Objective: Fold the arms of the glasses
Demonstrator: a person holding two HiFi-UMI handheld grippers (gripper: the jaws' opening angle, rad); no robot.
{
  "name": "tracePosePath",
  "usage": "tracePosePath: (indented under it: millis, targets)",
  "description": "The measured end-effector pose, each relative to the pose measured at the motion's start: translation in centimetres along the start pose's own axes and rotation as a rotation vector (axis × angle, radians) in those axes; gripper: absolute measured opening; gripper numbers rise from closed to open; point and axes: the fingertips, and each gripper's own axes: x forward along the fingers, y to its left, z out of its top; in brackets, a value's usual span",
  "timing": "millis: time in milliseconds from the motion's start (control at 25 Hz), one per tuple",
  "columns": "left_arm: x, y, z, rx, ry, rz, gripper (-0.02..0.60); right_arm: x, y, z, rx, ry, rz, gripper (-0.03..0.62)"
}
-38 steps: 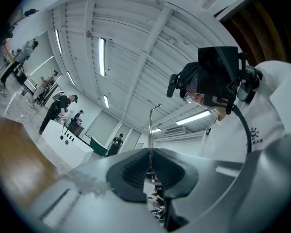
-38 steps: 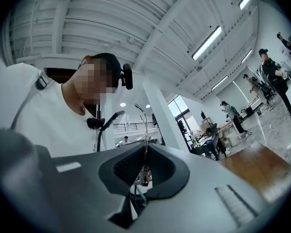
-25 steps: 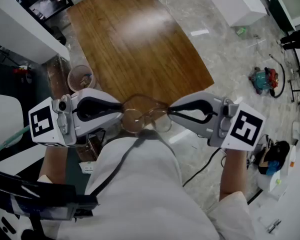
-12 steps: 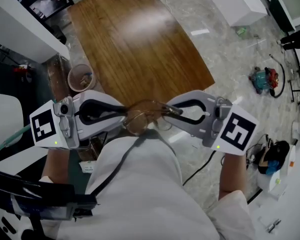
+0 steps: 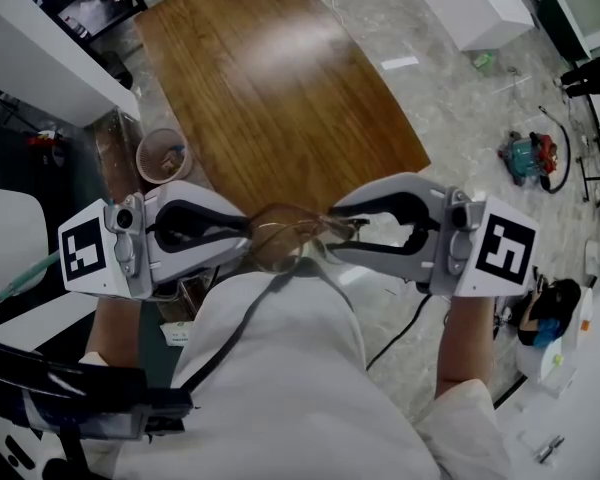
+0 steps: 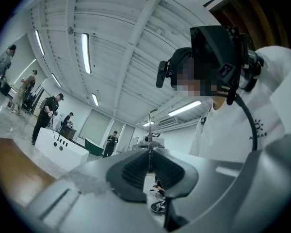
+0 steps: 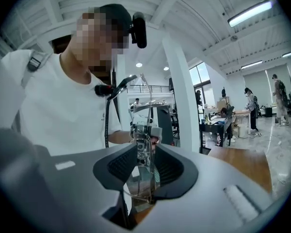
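Thin wire-rimmed glasses (image 5: 288, 236) hang in the air in front of the person's chest, between my two grippers. My left gripper (image 5: 247, 234) is shut on the glasses' left end; in the left gripper view a thin metal piece (image 6: 149, 141) stands clamped between the ribbed pads (image 6: 133, 170). My right gripper (image 5: 332, 233) has just been opening and its jaws stand apart around the glasses' right end. In the right gripper view the wire frame and lens (image 7: 144, 181) sit in the gap between the pads (image 7: 119, 166), which do not press on them.
A brown wooden table (image 5: 280, 78) lies ahead of both grippers, with a round bin (image 5: 162, 156) on the floor at its left corner. A white counter (image 5: 40, 48) runs along the left. Cables and bags litter the floor at right (image 5: 528, 158).
The right gripper's jaws have opened from a grip on the glasses and it has drawn slightly to the right. The left gripper has kept its hold and place.
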Motion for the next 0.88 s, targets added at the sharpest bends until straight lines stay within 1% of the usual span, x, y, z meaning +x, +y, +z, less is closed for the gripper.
tracePosePath:
  millis: [80, 160, 240, 280, 480, 640, 760, 880]
  targets:
    - [0.1, -0.1, -0.4, -0.002, 0.013, -0.004, 0.031, 0.3, 0.0, 0.4, -0.006, -0.017, 0.010, 0.115]
    - [0.4, -0.1, -0.8, -0.002, 0.031, -0.013, 0.031, 0.9, 0.0, 0.5, -0.020, -0.009, 0.019, 0.095]
    - [0.6, -0.1, -1.2, 0.000, 0.048, -0.020, 0.031, 1.6, -0.1, 0.3, -0.035, 0.009, 0.023, 0.064]
    - [0.7, -0.1, -1.3, 0.000, 0.053, -0.022, 0.031, 1.8, -0.2, 0.2, -0.039, 0.021, 0.025, 0.028]
    - [0.8, -0.4, -1.5, 0.002, 0.062, -0.029, 0.031, 2.2, 0.3, -0.4, -0.041, 0.075, 0.059, 0.025]
    - [0.9, -0.7, -1.4, -0.007, 0.051, -0.044, 0.031, 2.7, 0.5, -1.0, -0.034, 0.105, 0.085, 0.023]
    - [0.9, -0.8, -1.5, -0.013, 0.047, -0.048, 0.031, 2.8, 0.7, -1.1, -0.023, 0.099, 0.084, 0.023]
    - [0.6, -0.8, -1.4, -0.025, 0.027, -0.047, 0.031, 2.5, 0.6, -0.3, -0.028, 0.049, 0.065, 0.025]
